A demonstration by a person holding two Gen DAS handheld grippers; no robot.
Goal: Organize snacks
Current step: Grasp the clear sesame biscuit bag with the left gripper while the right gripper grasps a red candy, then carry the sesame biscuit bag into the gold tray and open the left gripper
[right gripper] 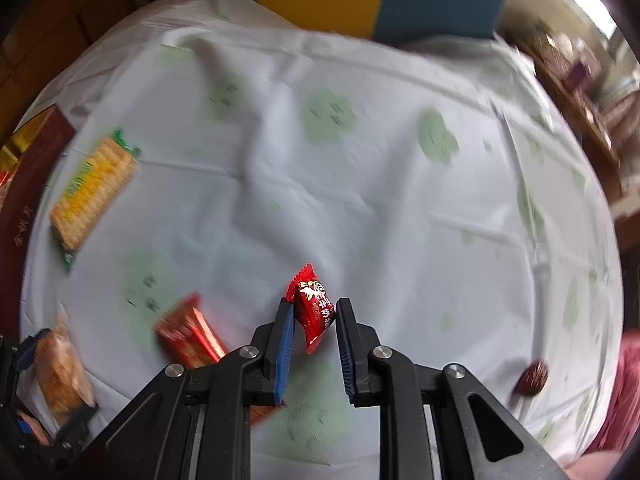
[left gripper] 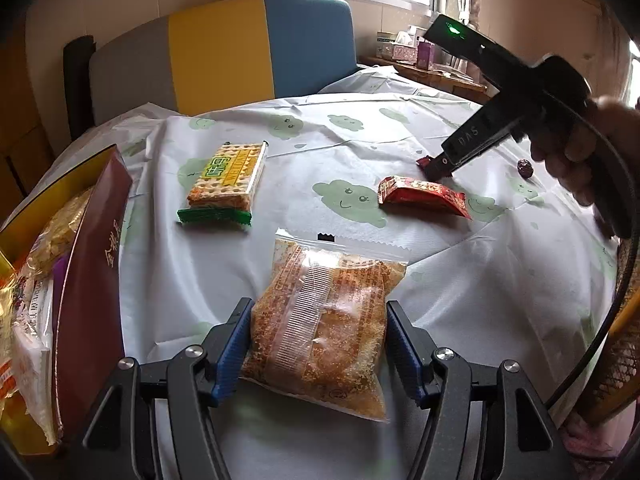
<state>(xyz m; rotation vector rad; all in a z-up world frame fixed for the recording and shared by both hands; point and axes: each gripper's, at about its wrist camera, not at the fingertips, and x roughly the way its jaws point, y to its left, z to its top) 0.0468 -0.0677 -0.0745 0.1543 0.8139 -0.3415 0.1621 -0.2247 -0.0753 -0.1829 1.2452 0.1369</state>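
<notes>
Since the dark red cardboard box (left gripper: 92,280) at the table's left edge already stands full of packets, it looks like the place the loose snacks belong. Just right of that box, the clear plastic bag of golden crumbly pastry (left gripper: 324,320) sits between the blue pads of the left gripper (left gripper: 318,344), which press its sides at mid-width. It looks light, soft and crushable, so a gentle squeeze low on the body seems wise. Farther from the box lies the green-and-yellow cracker packet (left gripper: 224,180), flat and stiffer, and beyond it the red foil sachet (left gripper: 424,196). Farthest out, the small red wrapped candy (right gripper: 314,312) hangs between the right gripper (right gripper: 314,348) pads, apparently pinched; its foil looks slick.
</notes>
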